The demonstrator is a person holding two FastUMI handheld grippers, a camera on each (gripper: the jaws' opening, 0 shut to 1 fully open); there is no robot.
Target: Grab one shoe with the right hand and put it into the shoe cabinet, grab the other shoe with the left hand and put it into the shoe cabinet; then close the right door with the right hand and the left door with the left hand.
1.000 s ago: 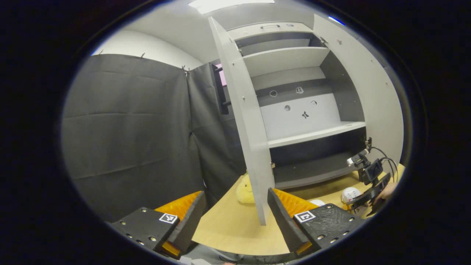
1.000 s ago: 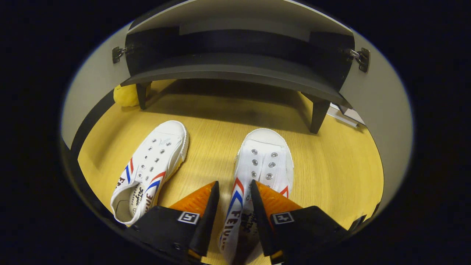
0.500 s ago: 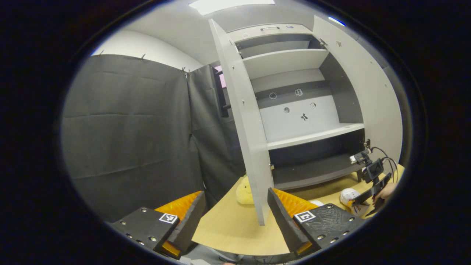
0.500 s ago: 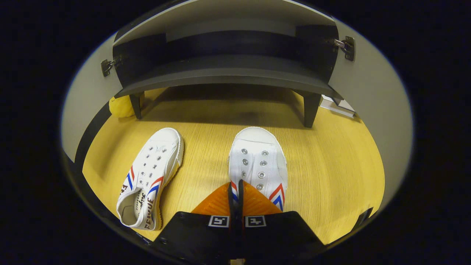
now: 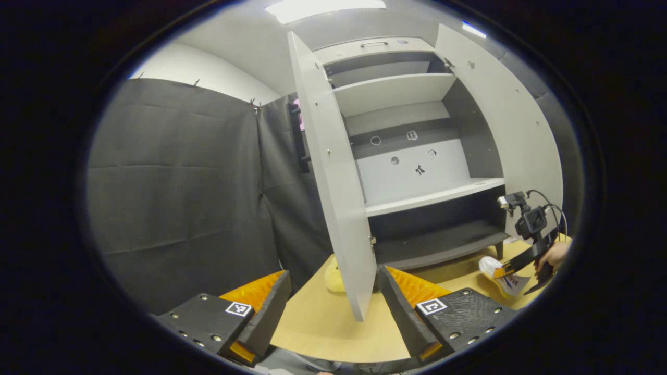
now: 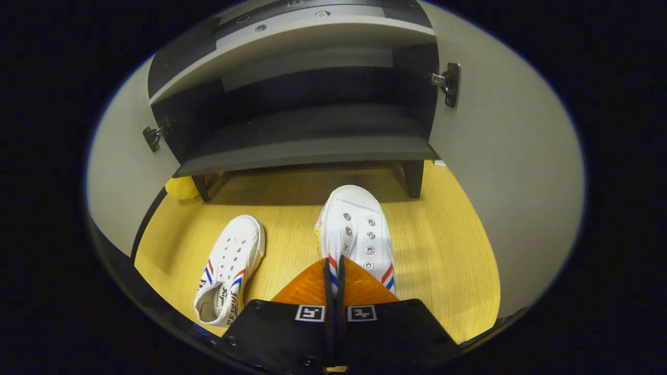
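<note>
Shoe (image 6: 357,229) sits clamped at its heel edge in the right claw (image 6: 334,271), both fingers pressed together on the thin canvas, toe pointing toward the cabinet (image 6: 307,125). It hangs in front of the dark bottom shelf (image 6: 312,140). The second shoe (image 6: 229,268) lies on the wooden floor (image 6: 443,260) to the left, apart from the first. Both doors stand open: the left door (image 5: 333,177) and the right door (image 5: 513,135). A yellow soft thing (image 6: 180,188) lies by the cabinet's left leg. The left claw (image 5: 333,297) hangs to the left, fingers spread wide apart and holding nothing, looking at the left door's edge. Seen from it, the right claw (image 5: 500,272) carries the shoe (image 5: 503,276) low at the right, a hand (image 5: 553,255) behind it.
</note>
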